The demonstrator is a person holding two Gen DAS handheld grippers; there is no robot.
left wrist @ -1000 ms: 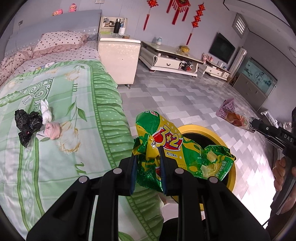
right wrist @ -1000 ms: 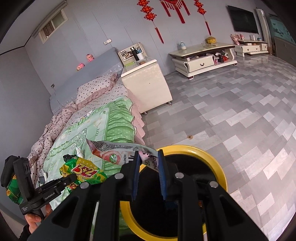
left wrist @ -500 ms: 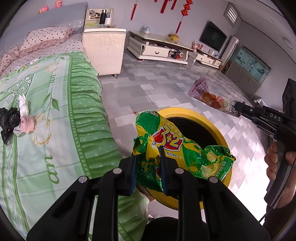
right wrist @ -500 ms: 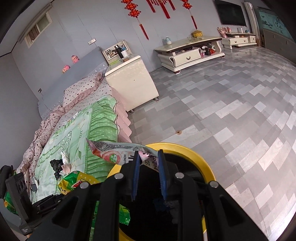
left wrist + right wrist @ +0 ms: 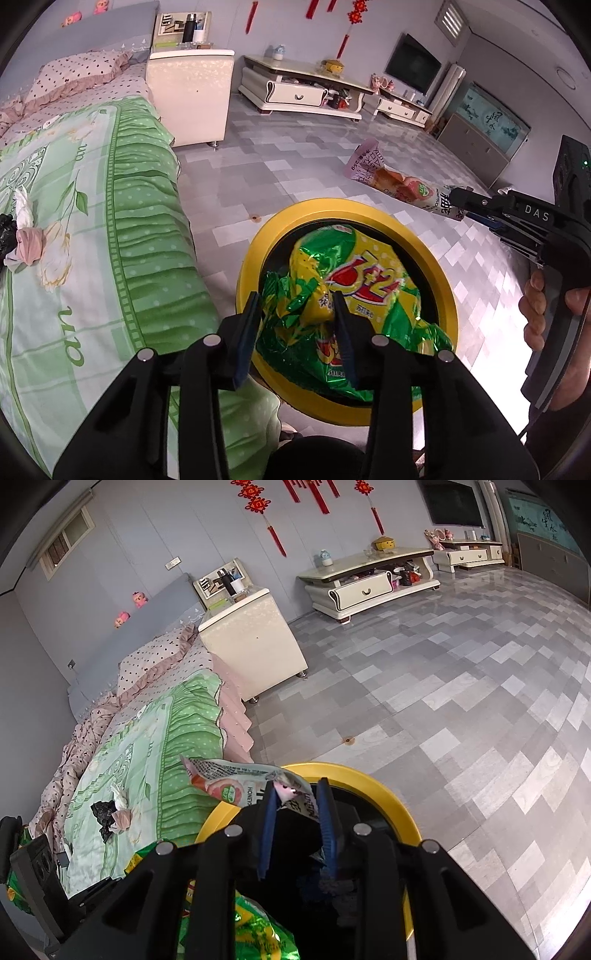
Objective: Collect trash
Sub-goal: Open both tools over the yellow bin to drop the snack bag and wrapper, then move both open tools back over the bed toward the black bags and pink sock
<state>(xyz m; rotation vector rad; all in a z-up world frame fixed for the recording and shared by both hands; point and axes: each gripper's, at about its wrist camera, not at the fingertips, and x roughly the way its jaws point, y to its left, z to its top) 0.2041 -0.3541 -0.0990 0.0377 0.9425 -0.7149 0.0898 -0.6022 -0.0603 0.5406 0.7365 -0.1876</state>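
Observation:
A green and yellow snack bag (image 5: 362,280) lies in the mouth of a yellow-rimmed bin (image 5: 255,258) on the floor. My left gripper (image 5: 295,306) hangs over it; its jaws are opening and stand apart around the bag's crumpled end, no longer pinching it. At the right of the left wrist view, my right gripper (image 5: 458,201) holds a pink and white wrapper (image 5: 391,181) by one end above the bin's far side. In the right wrist view the right gripper (image 5: 297,794) is over the bin (image 5: 391,797). Its jaws are starting to open, with the wrapper (image 5: 229,782) still caught between the pads.
A bed with a green blanket (image 5: 92,221) runs along the bin's left side. On it lie a black bag, a white tissue and a pink wad (image 5: 29,243). A white bedside cabinet (image 5: 192,96) and low TV stand (image 5: 295,92) stand beyond on the grey tiled floor.
The left jaws have spread and the snack bag has dropped from between them into the bin. Both grippers have sunk closer to the bin. The right one keeps its wrapper.

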